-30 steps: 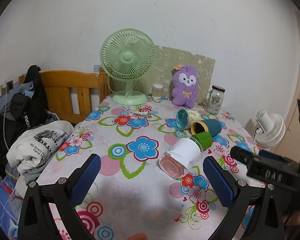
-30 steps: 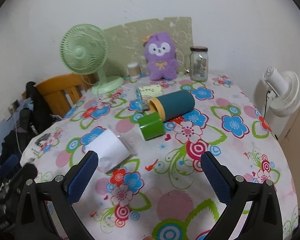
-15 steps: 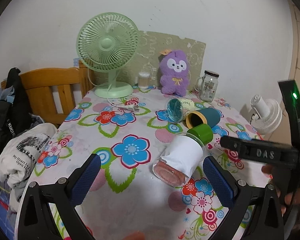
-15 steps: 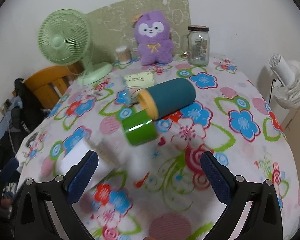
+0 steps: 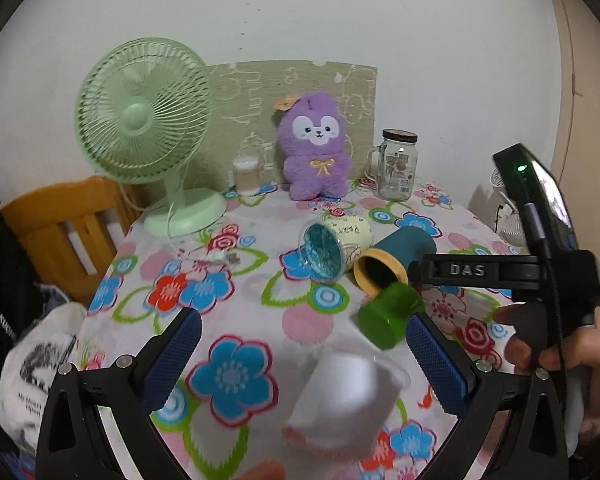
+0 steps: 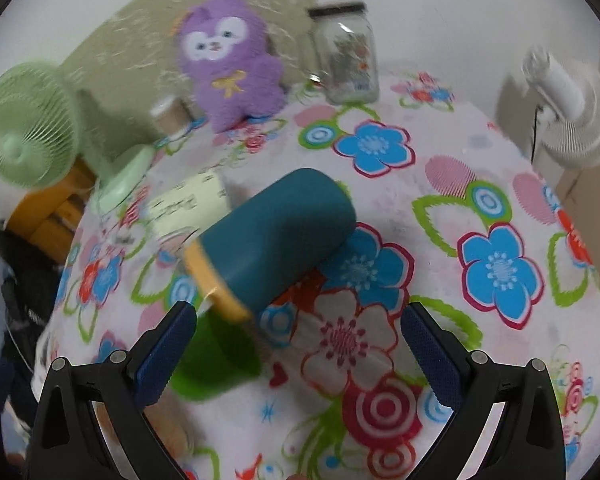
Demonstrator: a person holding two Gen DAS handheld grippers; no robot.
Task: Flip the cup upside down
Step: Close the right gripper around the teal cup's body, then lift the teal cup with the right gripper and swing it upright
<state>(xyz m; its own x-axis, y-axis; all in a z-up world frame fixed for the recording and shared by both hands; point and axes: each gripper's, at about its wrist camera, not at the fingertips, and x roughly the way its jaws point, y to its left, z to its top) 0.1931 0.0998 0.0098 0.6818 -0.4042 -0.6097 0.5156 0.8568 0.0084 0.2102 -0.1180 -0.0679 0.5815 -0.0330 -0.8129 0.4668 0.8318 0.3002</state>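
Several cups lie on their sides on the flowered tablecloth [image 5: 236, 280]. A white cup with a pink rim [image 5: 340, 404] lies between my left gripper's [image 5: 304, 360] open blue pads, mouth toward the camera. Beyond it lie a green cup [image 5: 386, 318], a teal cup with a yellow rim [image 5: 396, 260] and a pale cup with a blue inside [image 5: 332, 240]. My right gripper [image 6: 298, 350] is open just in front of the teal cup [image 6: 276, 240], with the green cup [image 6: 216, 356] by its left pad. The right gripper's body [image 5: 540, 272] shows at right in the left wrist view.
A green desk fan [image 5: 148, 120], a purple plush toy [image 5: 316, 144], a small tub [image 5: 246, 174] and a glass jar [image 5: 396, 164] stand along the back. A wooden chair [image 5: 60, 224] with clothes is at left. A white fan [image 6: 572, 112] stands beyond the table's right edge.
Both grippers have moved forward over the table. The left one now brackets the white cup. The right one has closed in on the teal cup. Both stay open.
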